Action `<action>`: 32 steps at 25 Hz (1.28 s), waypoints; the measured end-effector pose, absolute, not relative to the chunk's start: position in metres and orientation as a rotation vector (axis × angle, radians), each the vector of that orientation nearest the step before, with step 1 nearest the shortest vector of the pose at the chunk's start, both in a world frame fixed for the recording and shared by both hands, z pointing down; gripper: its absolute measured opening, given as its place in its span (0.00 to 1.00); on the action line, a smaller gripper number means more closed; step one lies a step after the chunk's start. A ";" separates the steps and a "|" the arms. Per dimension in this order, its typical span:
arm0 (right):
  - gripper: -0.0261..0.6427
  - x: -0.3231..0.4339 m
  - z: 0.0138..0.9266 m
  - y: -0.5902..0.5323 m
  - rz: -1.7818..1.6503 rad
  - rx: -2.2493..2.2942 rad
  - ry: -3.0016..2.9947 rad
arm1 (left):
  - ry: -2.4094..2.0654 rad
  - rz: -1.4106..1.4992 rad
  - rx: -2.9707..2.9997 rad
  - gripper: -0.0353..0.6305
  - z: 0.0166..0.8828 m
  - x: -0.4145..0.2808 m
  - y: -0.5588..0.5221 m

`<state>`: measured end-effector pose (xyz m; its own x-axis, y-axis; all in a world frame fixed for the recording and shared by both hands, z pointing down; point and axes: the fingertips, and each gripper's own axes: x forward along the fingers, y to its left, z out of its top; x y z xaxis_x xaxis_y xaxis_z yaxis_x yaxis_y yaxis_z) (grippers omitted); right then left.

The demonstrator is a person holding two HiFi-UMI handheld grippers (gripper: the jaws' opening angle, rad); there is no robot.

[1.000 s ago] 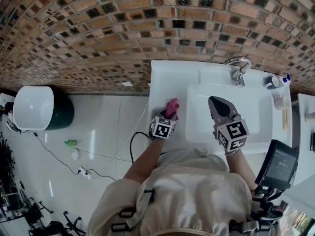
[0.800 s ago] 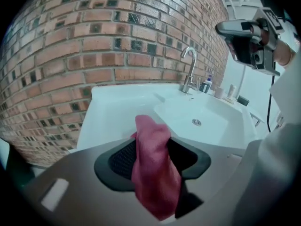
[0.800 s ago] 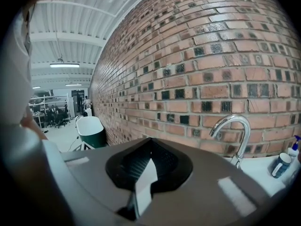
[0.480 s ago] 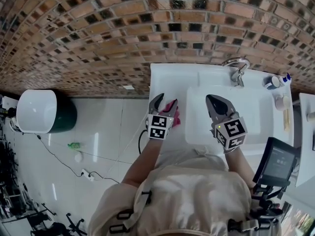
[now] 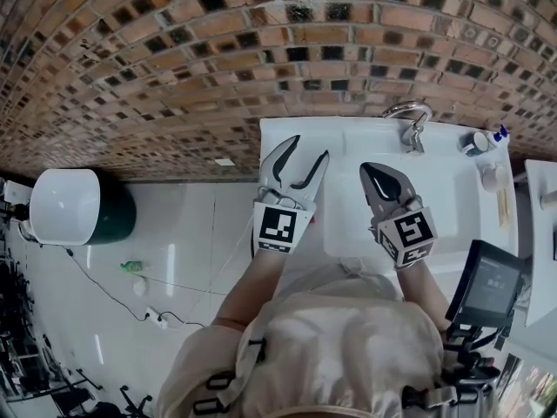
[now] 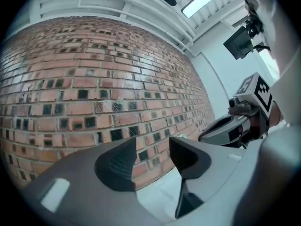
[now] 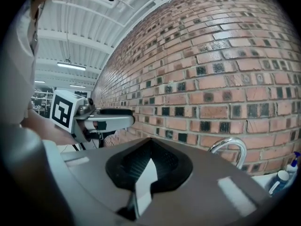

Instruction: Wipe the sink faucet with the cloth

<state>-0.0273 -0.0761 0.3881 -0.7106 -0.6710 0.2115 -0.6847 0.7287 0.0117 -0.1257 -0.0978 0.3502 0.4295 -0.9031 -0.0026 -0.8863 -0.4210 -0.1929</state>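
Observation:
The chrome faucet (image 5: pixel 411 120) stands at the back of the white sink (image 5: pixel 452 212), against the brick wall; the right gripper view shows its curved spout (image 7: pixel 231 149) just right of the jaws. My left gripper (image 5: pixel 306 159) is held high over the sink's left ledge, open, with nothing between its pads (image 6: pixel 153 152). The pink cloth is hidden under it in the head view. My right gripper (image 5: pixel 374 171) hovers over the basin's left part, its jaws shut and empty (image 7: pixel 149 147). Each gripper sees the other beside it: the right gripper (image 6: pixel 225 128) and the left gripper (image 7: pixel 110 119).
Small bottles (image 5: pixel 483 144) stand on the sink's back right corner, one with a blue cap (image 7: pixel 282 178). A dark screen (image 5: pixel 492 286) sits at the right. On the tiled floor to the left are a white and green bin (image 5: pixel 70 205) and cables.
The left gripper opened over the pink cloth on the sink's left ledge, let it go and rose high, now covering it. The right gripper lifted slightly.

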 end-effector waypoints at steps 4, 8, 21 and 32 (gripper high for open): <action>0.03 -0.027 0.382 -0.074 0.050 1.081 -2.747 | 1.550 -0.129 -2.512 0.25 0.346 -0.114 -0.093; 0.03 -0.025 0.380 -0.073 0.030 1.081 -2.752 | 1.543 -0.106 -2.506 0.06 0.340 -0.109 -0.088; 0.03 -0.030 0.370 -0.066 -0.020 0.981 -2.816 | 1.610 -0.111 -2.543 0.06 0.356 -0.110 -0.094; 0.03 -0.027 0.370 -0.063 -0.036 0.974 -2.827 | 1.613 -0.108 -2.571 0.06 0.357 -0.109 -0.091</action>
<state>-0.0269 -0.0626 0.3703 -0.7778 -0.6139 0.1343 -0.6103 0.7889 0.0717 -0.1086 -0.0912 0.3572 0.4348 -0.9005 0.0048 -0.8931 -0.4319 -0.1260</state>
